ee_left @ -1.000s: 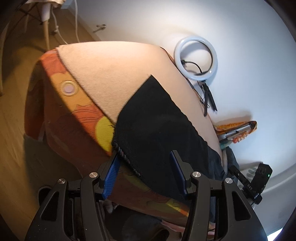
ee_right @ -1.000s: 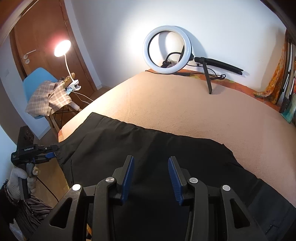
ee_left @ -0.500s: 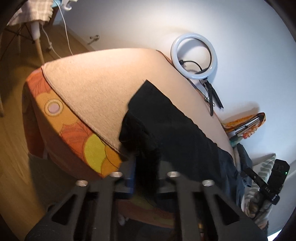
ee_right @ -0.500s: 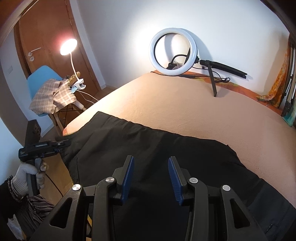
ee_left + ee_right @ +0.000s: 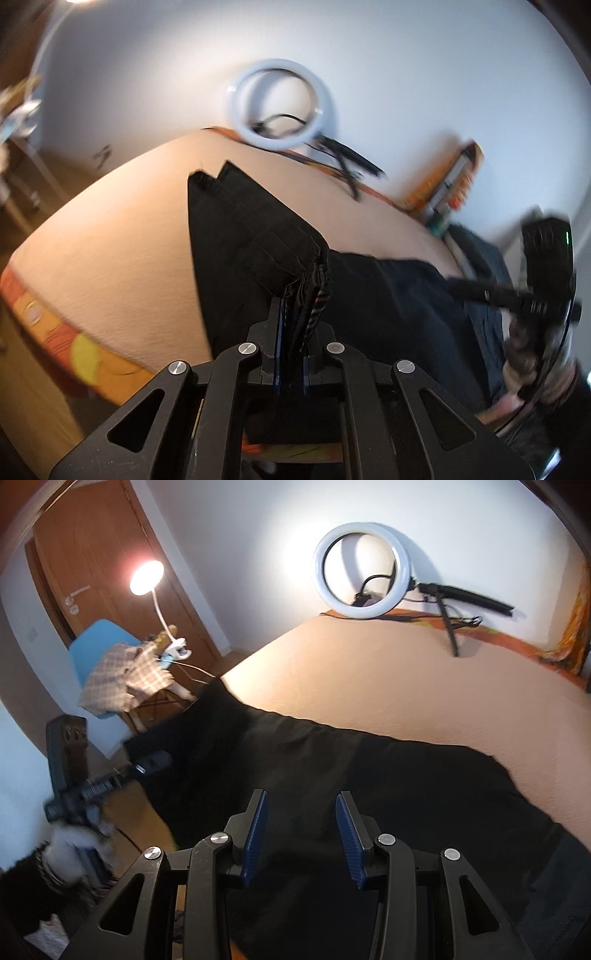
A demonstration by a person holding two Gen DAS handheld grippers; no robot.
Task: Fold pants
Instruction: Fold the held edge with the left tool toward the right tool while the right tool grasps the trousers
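Note:
Black pants (image 5: 388,786) lie spread across a peach-covered bed (image 5: 424,686). My left gripper (image 5: 291,317) is shut on the pants' edge (image 5: 306,284) and holds it lifted, so the cloth rises in a peak above the bed. The rest of the pants (image 5: 399,306) stretches right. My right gripper (image 5: 301,812) is open and empty, hovering over the middle of the pants. The left gripper also shows in the right wrist view (image 5: 147,762) at the left, at the pants' lifted end. The right gripper's body shows blurred in the left wrist view (image 5: 543,273).
A ring light (image 5: 362,568) on a small tripod stands at the bed's far edge by the white wall. A blue chair with a checked cloth (image 5: 122,675) and a lit lamp (image 5: 147,574) stand left of the bed. The bed's orange patterned side (image 5: 85,358) drops to a wooden floor.
My left gripper has closed on the pants' edge at the bed's corner, lifted it and carried it over the bed toward the right. The right gripper has stayed open over the pants.

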